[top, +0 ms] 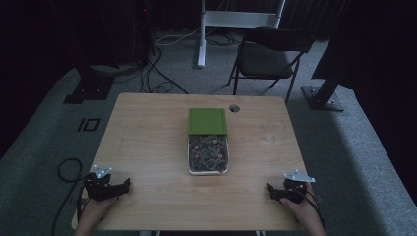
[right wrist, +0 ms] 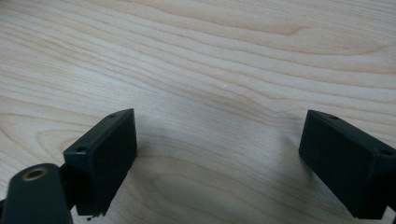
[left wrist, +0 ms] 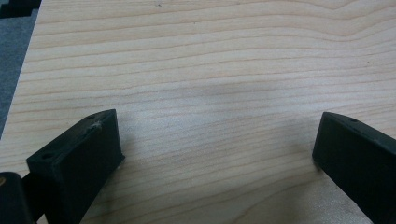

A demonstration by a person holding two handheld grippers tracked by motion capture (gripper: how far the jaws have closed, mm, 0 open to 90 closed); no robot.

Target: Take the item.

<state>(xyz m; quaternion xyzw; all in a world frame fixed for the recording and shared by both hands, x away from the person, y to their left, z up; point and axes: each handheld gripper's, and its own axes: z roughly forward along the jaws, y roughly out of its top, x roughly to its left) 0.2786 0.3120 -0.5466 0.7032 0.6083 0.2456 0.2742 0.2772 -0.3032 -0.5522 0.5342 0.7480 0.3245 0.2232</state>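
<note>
My left gripper [top: 123, 186] and right gripper [top: 271, 190] sit wide apart-jawed on the table [top: 147, 142], holding nothing. The box [top: 208, 147] lies ahead, between them.

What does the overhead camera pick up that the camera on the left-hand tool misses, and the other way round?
High view alone: the green lid lying just beyond a clear container of small parts, the folding chair, floor cables, both hands, and the right gripper. Left gripper view alone: close wood grain between the left gripper's wide-open jaws, which hold nothing. Both share the wooden table and that left gripper.
</note>
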